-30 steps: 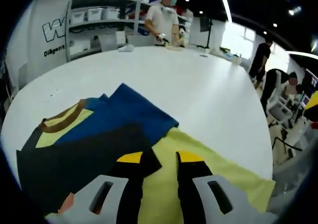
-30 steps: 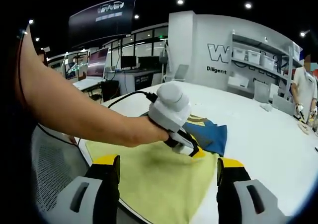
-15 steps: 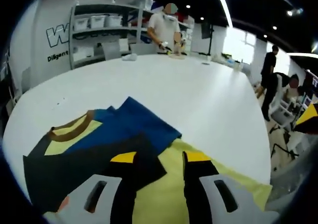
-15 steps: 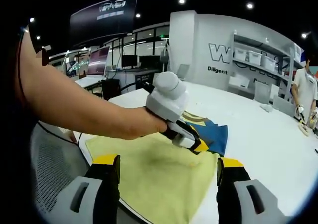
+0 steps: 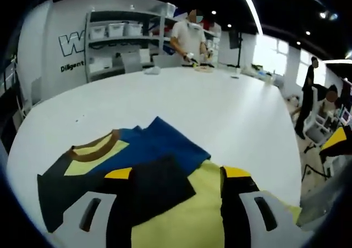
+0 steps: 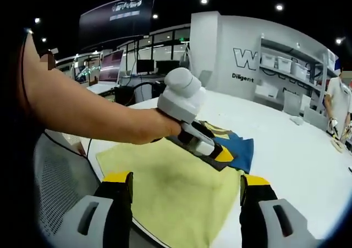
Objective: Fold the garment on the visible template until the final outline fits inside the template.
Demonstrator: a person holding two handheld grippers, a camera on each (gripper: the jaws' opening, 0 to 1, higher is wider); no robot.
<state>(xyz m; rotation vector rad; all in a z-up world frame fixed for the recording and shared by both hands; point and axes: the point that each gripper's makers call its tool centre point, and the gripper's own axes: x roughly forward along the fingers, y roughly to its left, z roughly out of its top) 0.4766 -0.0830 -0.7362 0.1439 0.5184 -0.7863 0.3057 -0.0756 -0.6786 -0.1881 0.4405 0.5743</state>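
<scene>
Presently catalogued: one garment, dark blue and black with a brown-trimmed neckline and a yellow patch below it, lay partly folded on a white surface. Its near black portion overlapped a yellow template, which lay flat at the surface's near edge. In the right hand-held gripper view the template spread across the near corner of the surface, with the garment at its far side.

Left hand-held gripper: jaws spread apart, yellow-tipped, one above the black cloth and one above the template; whether they touched the fabric could not be told. In the right view the same gripper was held by a person's hand, bare forearm reaching in from the left, its tips low over the garment where it met the template.

Right hand-held gripper: jaws spread wide, nothing between them, hovering over the template's near edge.

Background items: wall shelving holding white bins, beside large lettering on the wall; a person in a white shirt standing at the surface's far side; other people at the right; desks with monitors in the right view.
</scene>
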